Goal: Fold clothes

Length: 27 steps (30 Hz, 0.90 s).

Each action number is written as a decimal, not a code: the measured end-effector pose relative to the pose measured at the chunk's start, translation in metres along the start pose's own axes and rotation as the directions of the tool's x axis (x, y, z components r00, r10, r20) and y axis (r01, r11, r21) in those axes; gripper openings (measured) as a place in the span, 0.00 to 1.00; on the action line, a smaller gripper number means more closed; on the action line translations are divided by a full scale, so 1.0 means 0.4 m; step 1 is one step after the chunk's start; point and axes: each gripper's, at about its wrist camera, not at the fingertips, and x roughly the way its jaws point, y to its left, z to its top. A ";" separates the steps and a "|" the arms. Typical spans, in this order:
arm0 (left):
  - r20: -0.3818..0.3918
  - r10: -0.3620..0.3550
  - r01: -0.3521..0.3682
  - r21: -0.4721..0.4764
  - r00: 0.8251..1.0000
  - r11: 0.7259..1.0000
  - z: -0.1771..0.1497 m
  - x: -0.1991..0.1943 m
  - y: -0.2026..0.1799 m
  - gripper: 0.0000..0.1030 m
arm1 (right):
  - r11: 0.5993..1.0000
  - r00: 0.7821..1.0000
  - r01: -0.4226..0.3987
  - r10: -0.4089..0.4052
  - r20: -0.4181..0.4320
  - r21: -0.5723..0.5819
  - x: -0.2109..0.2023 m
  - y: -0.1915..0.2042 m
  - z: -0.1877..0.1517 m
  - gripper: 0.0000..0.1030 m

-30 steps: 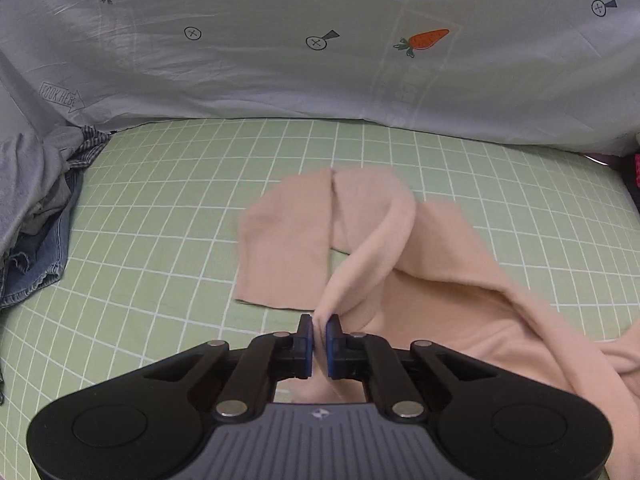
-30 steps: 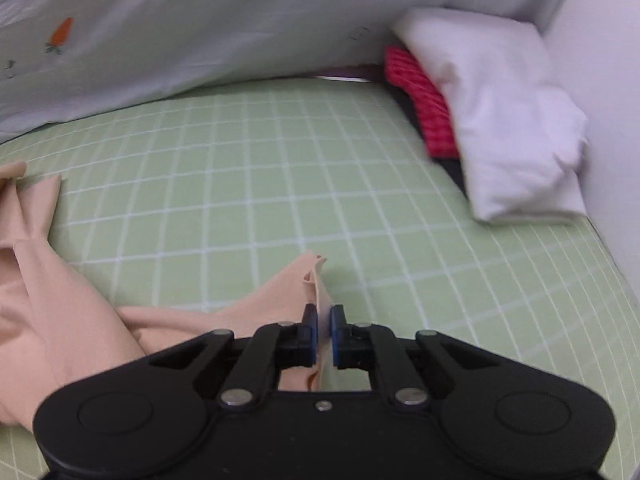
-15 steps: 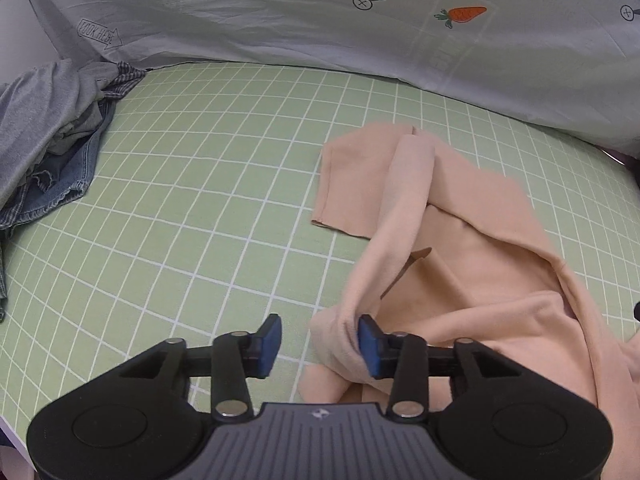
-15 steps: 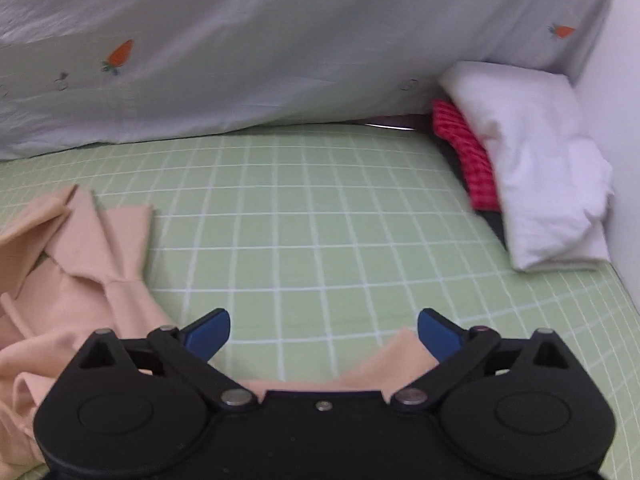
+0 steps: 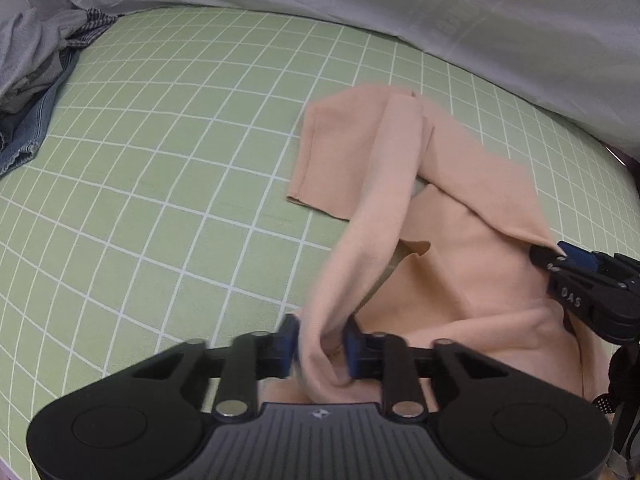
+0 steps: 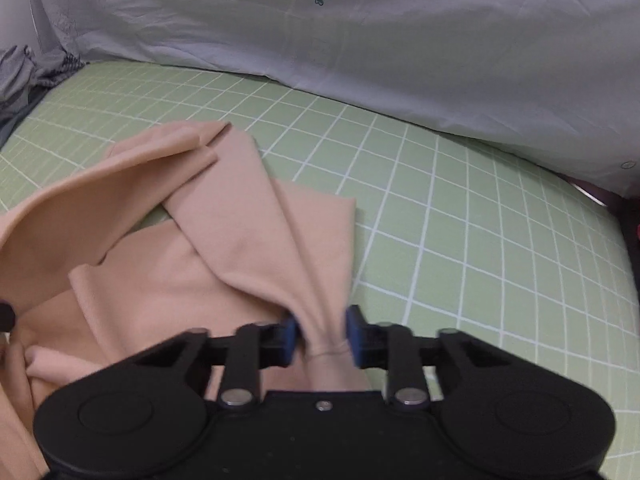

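A peach long-sleeved garment point(image 5: 472, 248) lies rumpled on the green checked sheet point(image 5: 160, 184). One sleeve runs from its far end down between the pads of my left gripper point(image 5: 320, 346), whose jaws stand partly open around the bunched cloth. In the right wrist view the garment point(image 6: 224, 240) spreads to the left, and a gathered fold of it passes between the pads of my right gripper point(image 6: 322, 338), also partly open. The right gripper also shows in the left wrist view point(image 5: 576, 276), at the garment's right edge.
A pale grey duvet with carrot prints point(image 5: 360, 4) point(image 6: 400, 48) banks along the far side. A heap of grey clothes and denim point(image 5: 28, 92) lies at the far left. Bare checked sheet point(image 6: 500, 240) extends right of the garment.
Both grippers were shut on the garment a second ago, then opened wide. Now the jaws have narrowed around bunched cloth, and the right gripper has swung left over the garment.
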 end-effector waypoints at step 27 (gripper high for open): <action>0.212 0.050 -0.020 -0.144 0.976 0.989 0.073 -0.050 0.067 0.89 | 0.809 0.948 0.232 -0.312 0.060 0.539 -0.172 -0.183 -0.092 1.00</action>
